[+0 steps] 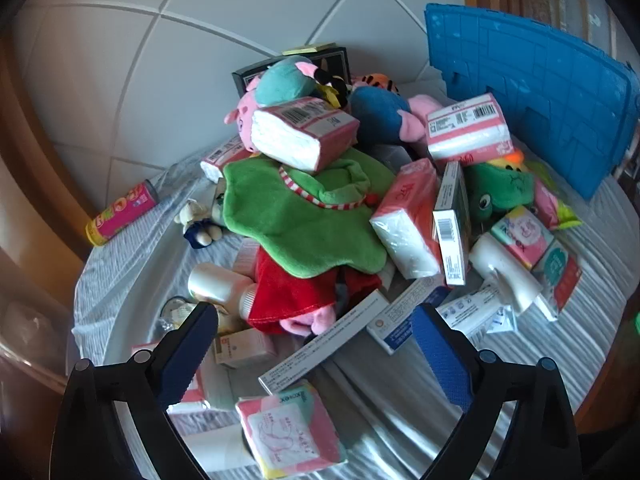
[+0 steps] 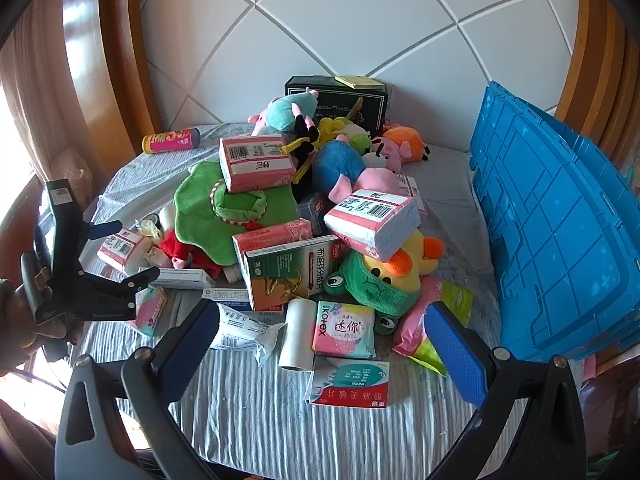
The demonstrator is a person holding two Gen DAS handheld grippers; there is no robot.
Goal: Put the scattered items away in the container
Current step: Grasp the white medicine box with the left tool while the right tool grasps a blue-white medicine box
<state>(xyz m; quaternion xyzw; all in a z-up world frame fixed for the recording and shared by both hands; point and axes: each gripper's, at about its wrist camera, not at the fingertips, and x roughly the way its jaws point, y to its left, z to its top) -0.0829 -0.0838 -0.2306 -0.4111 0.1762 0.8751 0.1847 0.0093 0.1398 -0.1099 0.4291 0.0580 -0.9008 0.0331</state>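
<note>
Both grippers stand wide apart with nothing between their blue pads: the left gripper (image 1: 316, 350) hovers over the near-left edge of the heap, above a Kotex pack (image 1: 294, 430) and small medicine boxes, touching none that can be seen; the right gripper (image 2: 322, 346) hangs over the near side of the heap, its left pad (image 2: 188, 340) above a clear plastic packet (image 2: 244, 330), its right pad (image 2: 456, 354) beside a pink and green wrapper (image 2: 424, 334). The left gripper also shows in the right wrist view (image 2: 120, 252), held by a hand (image 2: 24, 320) at the left edge of the bed. One blue container (image 2: 560, 232) stands tipped on its side at the right edge of the striped sheet (image 2: 280, 420), its ribbed wall facing the heap, its long axis running from near to far along the bed's right side. At least five pink tissue packs can be counted, one (image 2: 256, 162) lying atop a green plush cloth (image 2: 208, 216), another (image 2: 372, 222) resting on a yellow duck plush (image 2: 404, 270). One white roll (image 2: 298, 332) lies with its long axis pointing away from the camera. One pink can (image 2: 172, 141) lies on its side far left, apart from the pile. One black box (image 2: 336, 98) stands at the headboard.
</note>
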